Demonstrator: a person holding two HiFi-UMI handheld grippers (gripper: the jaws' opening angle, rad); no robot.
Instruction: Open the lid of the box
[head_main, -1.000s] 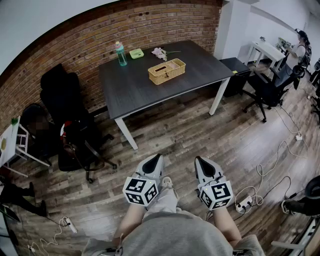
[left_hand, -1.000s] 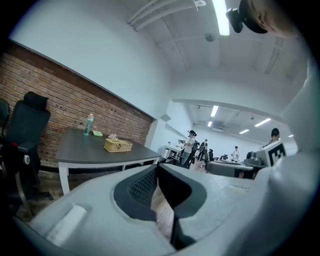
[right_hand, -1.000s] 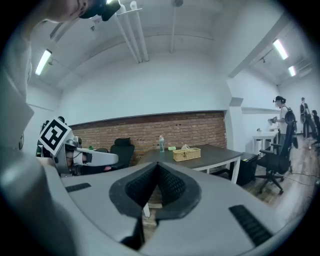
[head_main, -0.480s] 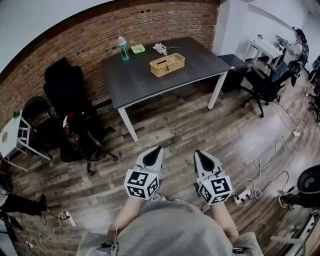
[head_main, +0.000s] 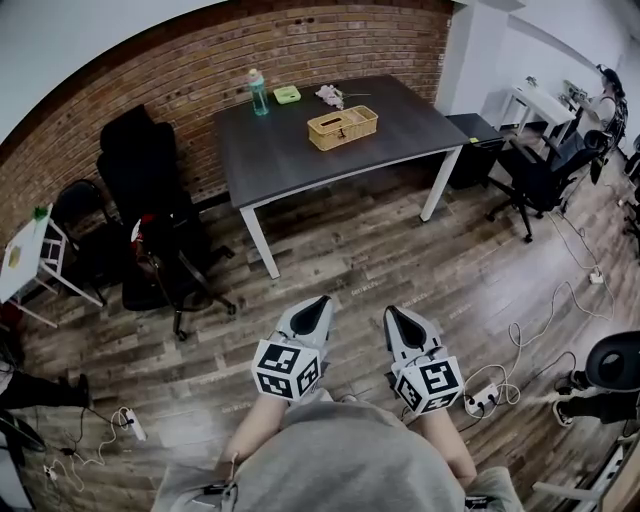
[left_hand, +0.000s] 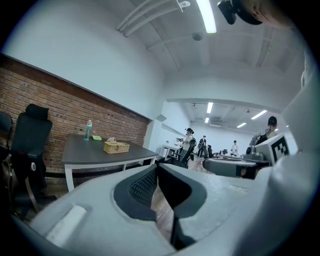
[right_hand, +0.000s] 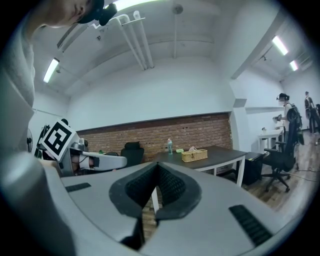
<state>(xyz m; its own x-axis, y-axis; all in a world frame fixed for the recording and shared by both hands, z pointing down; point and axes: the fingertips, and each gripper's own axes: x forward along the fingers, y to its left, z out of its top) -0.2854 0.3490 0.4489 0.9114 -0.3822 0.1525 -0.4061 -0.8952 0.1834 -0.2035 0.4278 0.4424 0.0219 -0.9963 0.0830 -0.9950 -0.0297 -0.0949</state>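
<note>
Head view: the person's torso fills the bottom edge, and both grippers are held out over the wooden floor, side by side and apart. The left gripper and the right gripper point toward the counter, each with its marker cube nearest the body.

Left gripper view: the jaws of the left gripper are clenched pad to pad, with nothing between them. Right gripper view: the jaws of the right gripper are likewise clenched and empty. Both grippers are well apart from the counter.

Beyond the grippers lies bare floor, with a black office chair off the counter's left end.

The dark counter stands against the brick wall. The box, a woven rectangular basket, sits near the middle of the counter. Its long axis runs roughly parallel to the counter's long front edge, so one long side faces the grippers. The lid sits down on the box and has an oval slot in its top. The contents cannot be made out.

Along the far edge, from the far left corner rightward, stand:
- a bottle, upright;
- a small green container, contents not discernible;
- a pale pink item, too small to identify.

All three are apart from the box.
</note>
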